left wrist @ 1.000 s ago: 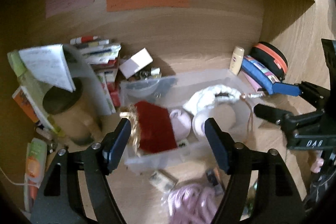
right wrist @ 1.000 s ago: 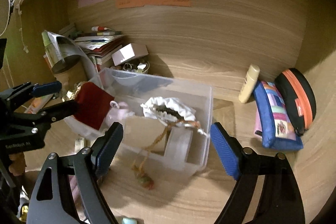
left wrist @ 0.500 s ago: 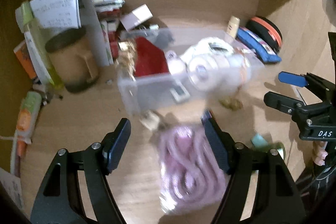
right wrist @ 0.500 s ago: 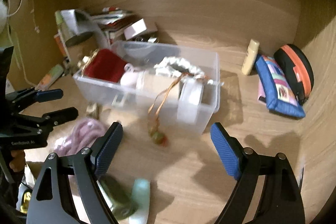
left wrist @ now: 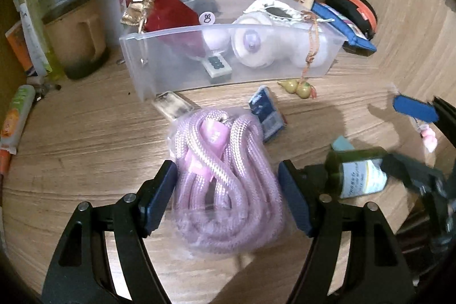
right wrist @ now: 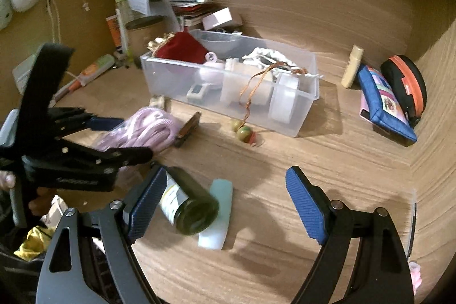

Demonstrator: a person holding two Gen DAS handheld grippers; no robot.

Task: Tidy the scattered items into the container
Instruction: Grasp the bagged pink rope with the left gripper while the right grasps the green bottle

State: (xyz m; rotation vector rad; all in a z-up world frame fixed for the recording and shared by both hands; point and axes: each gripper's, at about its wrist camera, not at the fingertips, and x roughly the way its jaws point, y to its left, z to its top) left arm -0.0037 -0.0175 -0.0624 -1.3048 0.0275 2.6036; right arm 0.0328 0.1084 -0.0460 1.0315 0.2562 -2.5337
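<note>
A pink rope in a clear bag [left wrist: 225,175] lies on the wooden desk between the open jaws of my left gripper [left wrist: 226,175], whose pads flank its sides. The left gripper [right wrist: 125,137] also shows at the left of the right wrist view. My right gripper [right wrist: 226,178] is open over a dark green bottle [right wrist: 188,207], which lies on its side beside the left finger, on a pale green flat piece [right wrist: 216,215]. The clear plastic bin [left wrist: 159,70] behind holds a red pouch [left wrist: 171,16], white rolls and a white pouch. A gourd charm [left wrist: 297,86] hangs out over its front.
A small blue packet [left wrist: 266,111] and a flat card [left wrist: 171,104] lie before the bin. A mug [left wrist: 77,44] and papers stand at the left. A blue pencil case [right wrist: 384,101], a black-orange case [right wrist: 407,81] and a cream tube [right wrist: 352,66] sit at the right. Wooden walls enclose the desk.
Both grippers drew back from the bin and dropped toward the desk. The left one came down around the pink rope bag; the right one came over the green bottle.
</note>
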